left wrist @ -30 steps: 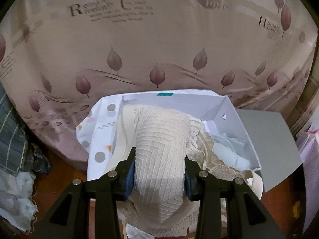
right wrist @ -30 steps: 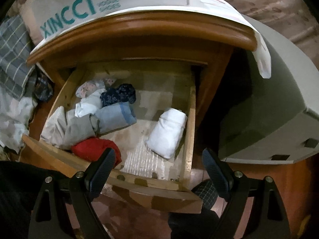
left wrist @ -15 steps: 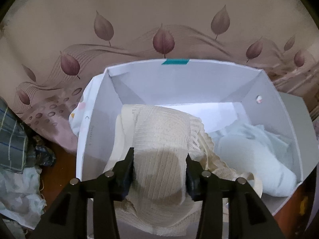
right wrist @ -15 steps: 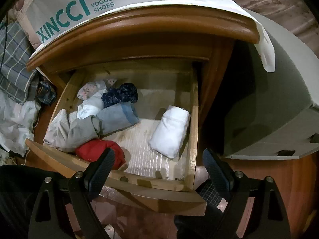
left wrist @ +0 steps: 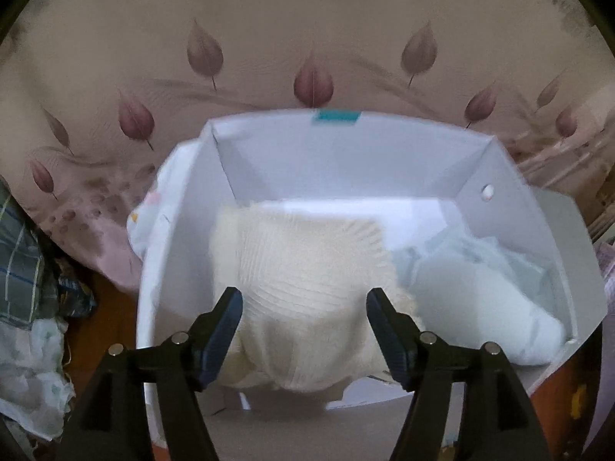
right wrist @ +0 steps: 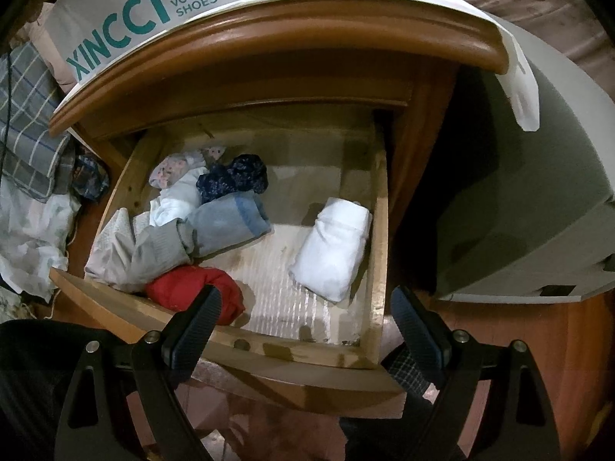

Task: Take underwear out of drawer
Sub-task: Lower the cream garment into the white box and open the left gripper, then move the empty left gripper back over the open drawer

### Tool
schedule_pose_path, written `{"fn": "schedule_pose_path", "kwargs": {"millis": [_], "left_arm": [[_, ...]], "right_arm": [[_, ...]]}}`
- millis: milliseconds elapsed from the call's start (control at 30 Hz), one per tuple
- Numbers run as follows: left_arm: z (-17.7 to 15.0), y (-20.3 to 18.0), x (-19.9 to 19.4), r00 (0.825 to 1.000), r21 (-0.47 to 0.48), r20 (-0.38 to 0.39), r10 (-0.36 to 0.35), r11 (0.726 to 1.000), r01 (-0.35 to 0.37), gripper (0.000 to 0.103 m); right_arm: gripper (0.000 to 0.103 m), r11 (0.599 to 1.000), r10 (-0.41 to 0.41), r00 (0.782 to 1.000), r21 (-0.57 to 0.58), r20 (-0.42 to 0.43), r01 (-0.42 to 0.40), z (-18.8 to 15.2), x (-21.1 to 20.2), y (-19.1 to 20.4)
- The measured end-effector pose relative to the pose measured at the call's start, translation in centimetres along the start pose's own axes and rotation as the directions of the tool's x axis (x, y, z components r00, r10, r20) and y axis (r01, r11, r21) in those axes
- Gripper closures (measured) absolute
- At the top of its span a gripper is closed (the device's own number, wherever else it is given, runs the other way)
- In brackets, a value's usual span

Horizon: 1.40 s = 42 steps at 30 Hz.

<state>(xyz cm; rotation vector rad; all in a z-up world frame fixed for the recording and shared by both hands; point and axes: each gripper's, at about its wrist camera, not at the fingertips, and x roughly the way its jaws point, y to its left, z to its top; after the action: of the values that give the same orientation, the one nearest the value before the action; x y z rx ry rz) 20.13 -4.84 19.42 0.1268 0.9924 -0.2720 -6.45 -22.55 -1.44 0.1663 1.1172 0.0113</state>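
Jaws of our left gripper [left wrist: 303, 330], clamped a moment ago, now stand apart: cream knit underwear [left wrist: 303, 280] released into the white box [left wrist: 511, 176]. Right gripper [right wrist: 305, 322] gapes above the drawer [right wrist: 269, 349], ready for the next piece.

The left wrist view is looking closely down into a white box [left wrist: 511, 207], while the right wrist view is looking down into the open drawer [right wrist: 380, 230] nearby.

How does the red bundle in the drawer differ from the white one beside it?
The red bundle is crumpled into a rough ball; the white bundle is folded into a neat oblong. The red one sits at the front edge of the drawer, touching a grey garment; the white one lies apart from the pile, close to the right wall. The red one is partly hidden behind a finger of the right tool; the white one shows whole. Both are cloth and untouched.
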Motion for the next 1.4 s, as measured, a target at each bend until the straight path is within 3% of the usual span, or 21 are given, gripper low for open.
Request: {"fn": "schedule_pose_path", "kwargs": {"millis": [233,467,633,900,1233,1333,1400], "left_arm": [[-0.8,0.7,-7.1,0.991,0.027,0.130,-0.006,1.000,0.003,0.033],[-7.0,1.0,-10.0,0.995,0.087,0.096,-0.001,0.996,-0.007,0.033],[-13.1,1.7,-8.1,1.000,0.066,0.006,-0.017,0.998,0.017,0.033],[-20.7,3.5,-1.4,0.990,0.049,-0.127,0.052,0.998,-0.046,0.033],[-24.0,4.4,4.8,0.977,0.062,-0.182,0.115,0.993,-0.105,0.033],[-24.3,4.9,5.7,0.978,0.037,-0.175,0.112,0.994,-0.107,0.033],[-24.5,5.5,6.1,0.980,0.007,-0.169,0.103,0.995,-0.103,0.033]], "right_arm": [[0.015,1.000,-0.002,1.000,0.000,0.000,0.002,-0.1,0.2,0.1],[0.015,1.000,-0.010,1.000,-0.014,-0.008,0.010,-0.1,0.4,0.5],[0.015,0.999,-0.016,1.000,-0.030,-0.008,0.015,0.0,0.4,1.0],[0.015,0.999,0.038,0.999,0.003,-0.036,-0.038,0.0,0.6,1.0],[0.015,1.000,0.011,0.983,-0.009,-0.183,-0.012,0.9,2.3,2.3],[0.015,0.999,0.052,0.972,0.017,-0.227,-0.049,1.9,2.9,3.2],[0.015,0.995,0.094,0.953,0.045,-0.287,-0.085,2.7,3.9,4.0]]}}
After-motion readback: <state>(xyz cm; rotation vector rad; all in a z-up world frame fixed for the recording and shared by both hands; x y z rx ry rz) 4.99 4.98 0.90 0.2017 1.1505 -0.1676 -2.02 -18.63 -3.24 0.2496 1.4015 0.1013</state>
